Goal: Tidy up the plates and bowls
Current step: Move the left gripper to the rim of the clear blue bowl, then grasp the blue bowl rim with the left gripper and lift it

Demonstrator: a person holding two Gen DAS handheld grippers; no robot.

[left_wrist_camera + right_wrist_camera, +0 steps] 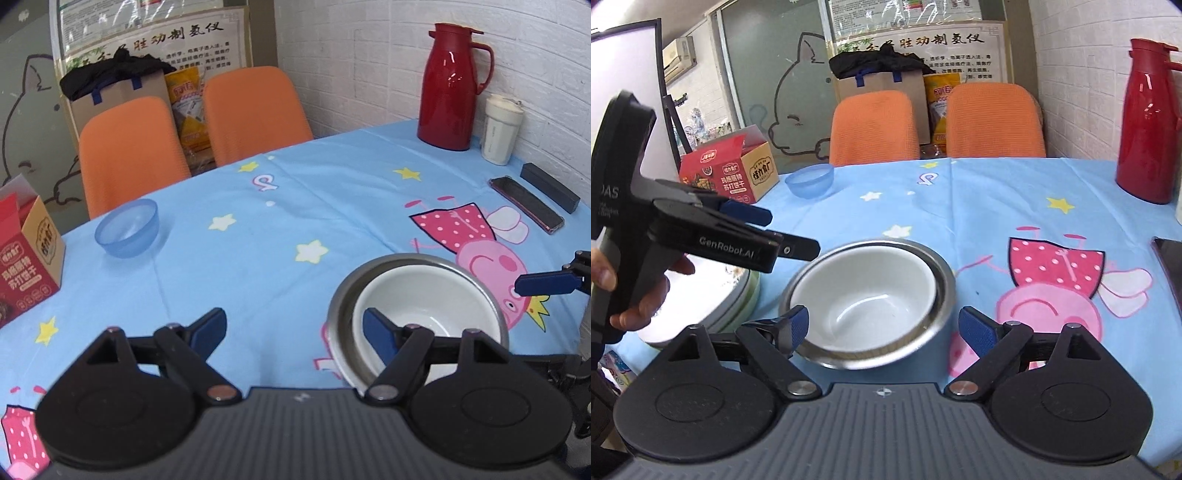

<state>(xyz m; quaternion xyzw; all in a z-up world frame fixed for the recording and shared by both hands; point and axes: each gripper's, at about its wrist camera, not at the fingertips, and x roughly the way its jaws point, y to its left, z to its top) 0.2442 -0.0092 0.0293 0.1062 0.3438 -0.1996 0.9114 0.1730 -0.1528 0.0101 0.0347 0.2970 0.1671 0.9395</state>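
Both hand-held grippers [295, 328] [882, 328] released, level w/ table; white bowl [864, 295] nested in steel bowl [942, 314].

Both wrist views look low across the table [258, 240], sharing nested bowls [864, 299], perhaps near.

On the side of the left tongs [746, 218], at your 9 o'clock in the right wrist view, you read "GenRobot.AI" in pale letters; the handle behind it shows "AS", the start cut off. The poster [956, 48] on the far wall at 12 o'clock carries a large Chinese heading ending "胜动制氢仪"; its small print is too fine for you to read. The red carton [729, 173] at 10 o'clock bears "怪力食厂" on its tan end flap and white Chinese lines on the red face, only partly legible.
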